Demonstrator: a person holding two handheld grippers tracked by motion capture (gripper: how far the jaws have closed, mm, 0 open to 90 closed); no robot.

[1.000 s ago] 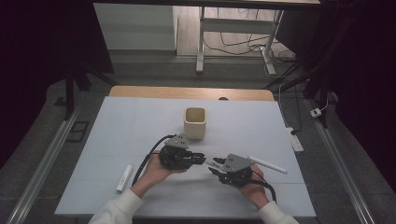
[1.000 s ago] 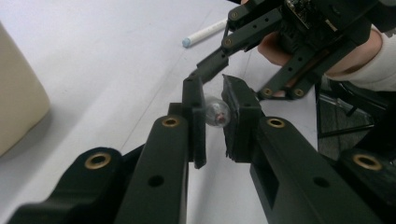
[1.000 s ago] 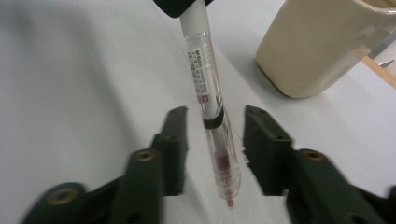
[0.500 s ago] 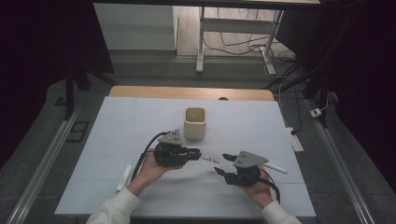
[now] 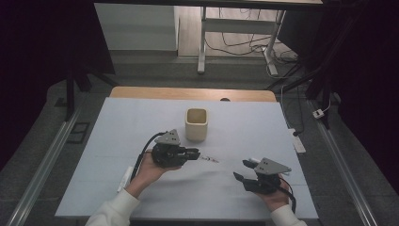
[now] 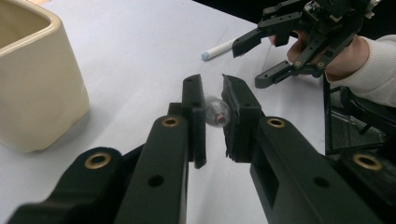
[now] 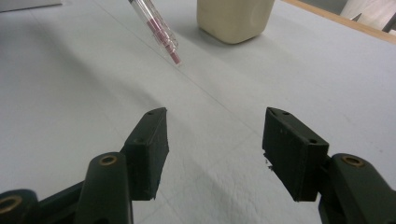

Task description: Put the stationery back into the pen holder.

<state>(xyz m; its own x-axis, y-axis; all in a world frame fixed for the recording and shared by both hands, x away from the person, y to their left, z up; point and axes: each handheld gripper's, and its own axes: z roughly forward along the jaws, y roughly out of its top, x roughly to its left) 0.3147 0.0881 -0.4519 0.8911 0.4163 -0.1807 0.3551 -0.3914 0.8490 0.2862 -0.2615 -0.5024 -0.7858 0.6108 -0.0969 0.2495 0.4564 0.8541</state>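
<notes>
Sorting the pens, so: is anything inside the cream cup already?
The high view looks down into the cream cup: the part of its inside that shows looks empty, though its near wall hides some of the bottom. The left gripper holds a clear pen beside it.

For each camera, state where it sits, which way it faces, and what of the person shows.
High view: above the table, looking forward and down; both forearms, left gripper, right gripper.
Left gripper view: rides the left gripper, facing the right gripper, jaws shut on a clear pen.
Right gripper view: rides the right gripper, jaws open.
Shared: cream cup and the pen.
</notes>
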